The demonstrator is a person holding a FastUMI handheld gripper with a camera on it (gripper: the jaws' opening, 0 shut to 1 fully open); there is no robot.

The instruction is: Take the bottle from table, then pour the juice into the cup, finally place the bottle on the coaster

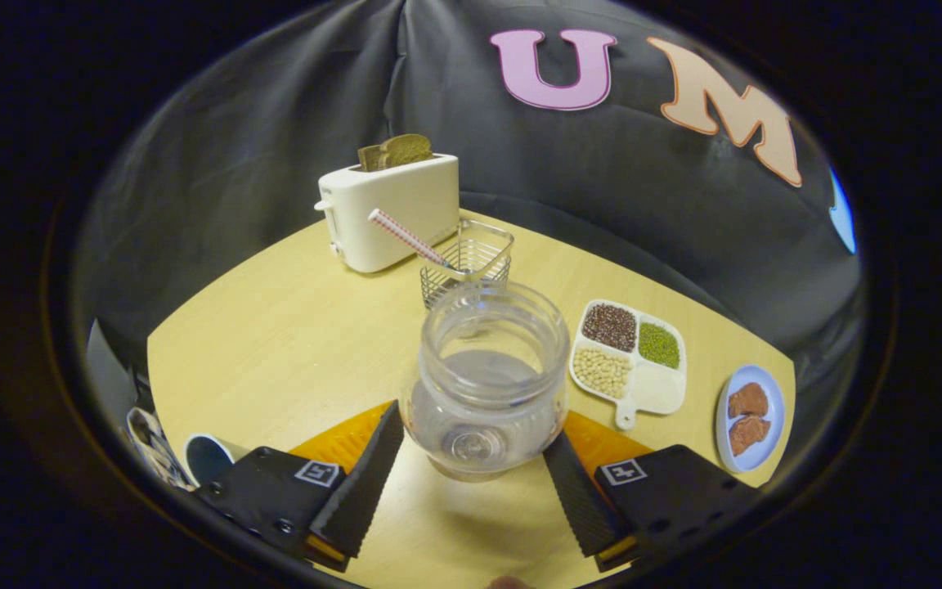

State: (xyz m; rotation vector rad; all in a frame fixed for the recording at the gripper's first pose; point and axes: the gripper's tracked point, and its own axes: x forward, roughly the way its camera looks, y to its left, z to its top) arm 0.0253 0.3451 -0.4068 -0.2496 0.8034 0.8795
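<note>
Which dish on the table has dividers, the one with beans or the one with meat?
The white tray with beans: three compartments and a handle, right of the bottle held between the tool fingers. The round plate is undivided.

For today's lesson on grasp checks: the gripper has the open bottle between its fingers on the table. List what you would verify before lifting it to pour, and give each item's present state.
1. Bottle centred in the gripper: ok, it sits between the two fingers.
2. Both fingers pressing on the bottle: cannot tell; each finger tip meets its side, but firm contact is not clear.
3. Bottle upright with mouth uncapped: ok.
4. Liquid in the bottle: ok, clear liquid shows partway up.
5. Cup located: ok, a dark cup stands beside the left finger, partly hidden.
6. Way ahead free: not ok, the wire basket with a striped straw stands just beyond the bottle.
</note>
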